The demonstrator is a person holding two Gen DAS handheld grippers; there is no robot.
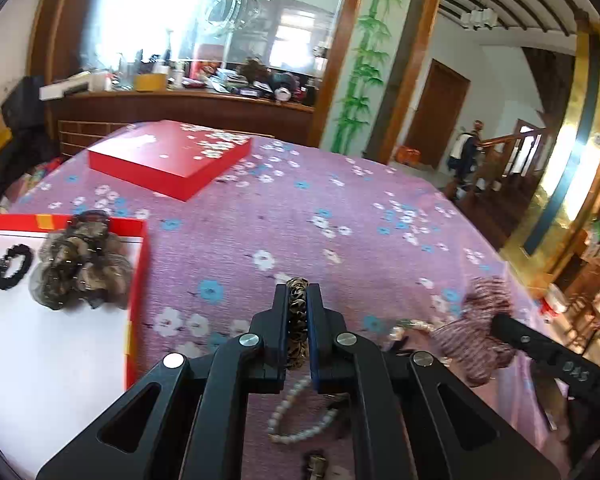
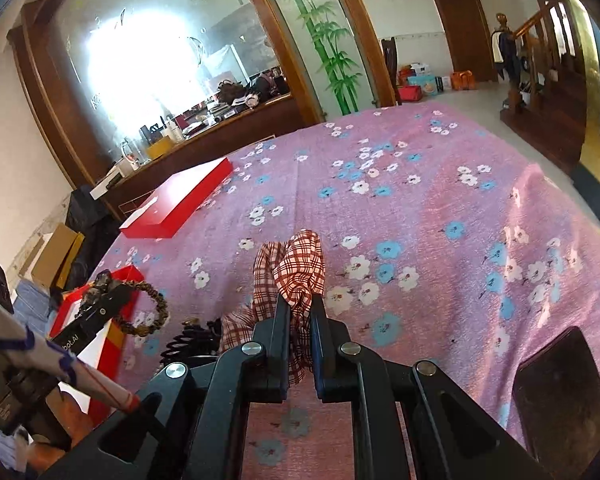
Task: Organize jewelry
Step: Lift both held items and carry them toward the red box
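My left gripper (image 1: 298,294) is shut on a brown beaded bracelet (image 1: 297,320) and holds it above the purple flowered cloth, just right of the open red box (image 1: 137,280). The bracelet also shows in the right wrist view (image 2: 148,312). Inside the box lie a black hair tie (image 1: 13,266) and a brown gauze scrunchie (image 1: 80,268). My right gripper (image 2: 300,300) is shut on a red-and-white checked scrunchie (image 2: 296,268); it also shows in the left wrist view (image 1: 476,332). A pearl bracelet (image 1: 296,416) lies on the cloth under my left gripper.
The red box lid (image 1: 172,154) lies at the far left of the table. A black spiral hair tie (image 2: 192,340) lies on the cloth beside the checked scrunchie. A dark chair back (image 2: 564,396) stands at the table's right edge. A cluttered wooden counter (image 1: 188,96) runs behind.
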